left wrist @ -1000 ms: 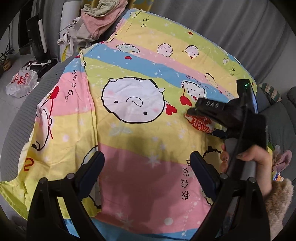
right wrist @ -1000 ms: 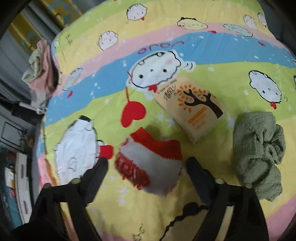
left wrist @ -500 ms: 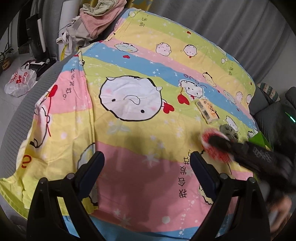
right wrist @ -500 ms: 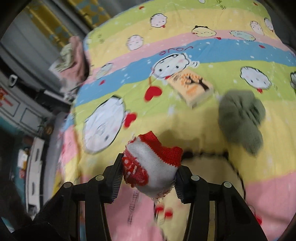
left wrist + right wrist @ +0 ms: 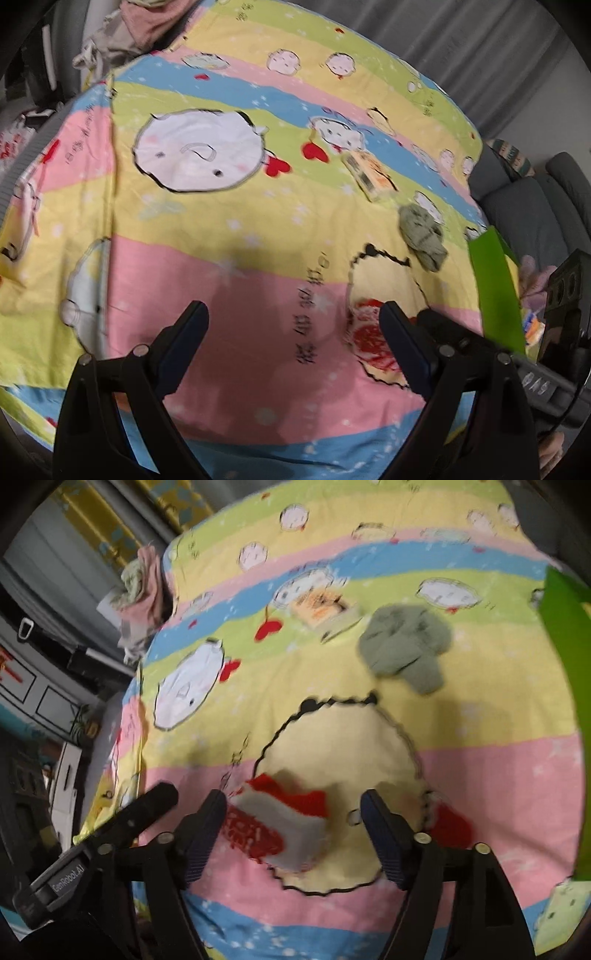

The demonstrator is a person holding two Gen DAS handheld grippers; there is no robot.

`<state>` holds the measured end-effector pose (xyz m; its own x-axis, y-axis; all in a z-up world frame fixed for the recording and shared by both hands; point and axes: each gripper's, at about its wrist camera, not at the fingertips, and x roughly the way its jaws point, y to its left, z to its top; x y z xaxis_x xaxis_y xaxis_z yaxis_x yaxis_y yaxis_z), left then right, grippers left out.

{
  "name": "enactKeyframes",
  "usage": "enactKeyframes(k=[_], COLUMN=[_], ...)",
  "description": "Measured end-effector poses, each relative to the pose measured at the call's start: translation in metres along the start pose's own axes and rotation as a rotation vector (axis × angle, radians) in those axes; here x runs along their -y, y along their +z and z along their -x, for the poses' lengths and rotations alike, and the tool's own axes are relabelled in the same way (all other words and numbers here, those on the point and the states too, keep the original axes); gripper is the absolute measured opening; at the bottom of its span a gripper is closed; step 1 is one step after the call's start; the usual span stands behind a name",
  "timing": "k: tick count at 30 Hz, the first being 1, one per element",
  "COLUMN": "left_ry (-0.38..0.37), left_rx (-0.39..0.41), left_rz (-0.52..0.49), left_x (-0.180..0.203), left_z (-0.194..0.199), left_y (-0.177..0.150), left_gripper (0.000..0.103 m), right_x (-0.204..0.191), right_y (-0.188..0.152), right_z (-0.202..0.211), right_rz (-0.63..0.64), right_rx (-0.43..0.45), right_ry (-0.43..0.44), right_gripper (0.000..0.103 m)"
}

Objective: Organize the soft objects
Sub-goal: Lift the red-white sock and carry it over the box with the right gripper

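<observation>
A red and white knitted sock [image 5: 280, 827] lies on the cartoon bedsheet [image 5: 332, 709], between the fingers of my right gripper [image 5: 295, 827]. Its jaws are opening: the sock rests beside the left finger and the right finger stands clear of it. In the left wrist view the sock [image 5: 365, 332] is partly hidden behind one finger of my left gripper [image 5: 295, 332], which hangs open over the pink stripe with nothing in it. A crumpled green cloth [image 5: 406, 646] lies farther up the bed, and a tissue pack [image 5: 325, 609] lies beyond it.
A bright green bag or box [image 5: 569, 664] stands at the bed's right edge. A pile of clothes [image 5: 144, 587] sits at the far left corner. Furniture and a plastic bag lie on the floor to the left. Grey curtains [image 5: 461, 48] hang behind the bed.
My right gripper closed on the sock, carried it toward the bed's near edge, and has now spread its jaws with the sock resting on the sheet. The left gripper drifted slightly closer to it.
</observation>
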<state>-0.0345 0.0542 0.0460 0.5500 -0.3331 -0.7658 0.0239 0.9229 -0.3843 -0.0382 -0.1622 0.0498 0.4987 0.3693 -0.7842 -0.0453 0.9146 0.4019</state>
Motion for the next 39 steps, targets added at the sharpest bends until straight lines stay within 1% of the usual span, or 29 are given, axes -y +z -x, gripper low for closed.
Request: enactKeyframes(k=[3, 4, 6, 7, 9, 10, 12, 14, 15, 16, 17, 18, 22, 25, 28, 29, 32, 34, 37, 38, 39], left_ry=[-0.044, -0.056, -0.102, -0.120, -0.150, -0.155, -0.156, -0.143, -0.156, -0.173, -0.202, -0.203, -0.187, -0.182, -0.224, -0.238, -0.307, -0.353, -0.429, -0.463, -0.480], left_rx=[-0.026, -0.032, -0.053, -0.065, -0.089, -0.099, -0.130, -0.113, -0.099, -0.104, -0.113, -0.113, -0.091, -0.054, 0.010, 0.030, 0.115, 0.144, 0.160, 0.165, 0.166], left_rz=[-0.003, -0.010, -0.031, -0.043, -0.076, -0.086, -0.106, -0.124, -0.133, -0.130, -0.122, -0.120, -0.143, -0.188, -0.235, -0.249, -0.320, -0.370, -0.410, -0.432, -0.446], left_x=[0.007, 0.010, 0.020, 0.024, 0.035, 0.038, 0.048, 0.052, 0.055, 0.055, 0.056, 0.057, 0.063, 0.077, 0.099, 0.106, 0.140, 0.162, 0.190, 0.206, 0.216], left_z=[-0.004, -0.004, -0.008, -0.009, -0.016, -0.019, -0.029, -0.031, -0.031, -0.032, -0.033, -0.034, -0.033, -0.027, -0.013, -0.008, 0.008, 0.011, 0.012, 0.011, 0.010], left_y=[-0.005, -0.007, -0.012, -0.014, -0.021, -0.023, -0.030, -0.031, -0.031, -0.030, -0.029, -0.029, -0.028, -0.024, -0.018, -0.016, -0.010, -0.008, -0.008, -0.009, -0.010], left_gripper=[0.092, 0.092, 0.091, 0.089, 0.081, 0.076, 0.074, 0.051, 0.046, 0.046, 0.045, 0.044, 0.041, 0.041, 0.041, 0.041, 0.040, 0.040, 0.039, 0.039, 0.039], right_x=[0.014, 0.017, 0.021, 0.022, 0.023, 0.022, 0.022, 0.023, 0.024, 0.023, 0.021, 0.019, 0.024, 0.030, 0.035, 0.038, 0.049, 0.059, 0.082, 0.091, 0.100], right_y=[0.004, 0.005, 0.006, 0.006, 0.005, 0.005, 0.006, 0.004, 0.004, 0.004, 0.004, 0.003, 0.003, 0.007, 0.013, 0.015, 0.020, 0.020, 0.019, 0.018, 0.017], right_z=[0.016, 0.018, 0.020, 0.018, 0.009, 0.003, -0.012, -0.029, -0.033, -0.034, -0.034, -0.033, -0.029, -0.009, 0.024, 0.040, 0.078, 0.100, 0.135, 0.147, 0.156], right_rz=[-0.053, -0.063, -0.076, -0.079, -0.078, -0.080, -0.094, -0.118, -0.122, -0.122, -0.114, -0.108, -0.146, -0.161, -0.168, -0.171, -0.190, -0.207, -0.245, -0.264, -0.280], right_rx=[0.029, 0.032, 0.027, 0.022, 0.001, -0.012, -0.059, -0.107, -0.110, -0.103, -0.096, -0.100, -0.086, -0.026, 0.068, 0.113, 0.219, 0.285, 0.374, 0.405, 0.427], right_ry=[0.070, 0.087, 0.111, 0.118, 0.144, 0.157, 0.178, 0.180, 0.186, 0.187, 0.186, 0.197, 0.222, 0.225, 0.225, 0.219, 0.184, 0.150, 0.102, 0.086, 0.074], right_gripper=[0.082, 0.082, 0.082, 0.082, 0.082, 0.081, 0.076, 0.071, 0.068, 0.066, 0.060, 0.056, 0.055, 0.055, 0.055, 0.055, 0.055, 0.055, 0.055, 0.055, 0.055])
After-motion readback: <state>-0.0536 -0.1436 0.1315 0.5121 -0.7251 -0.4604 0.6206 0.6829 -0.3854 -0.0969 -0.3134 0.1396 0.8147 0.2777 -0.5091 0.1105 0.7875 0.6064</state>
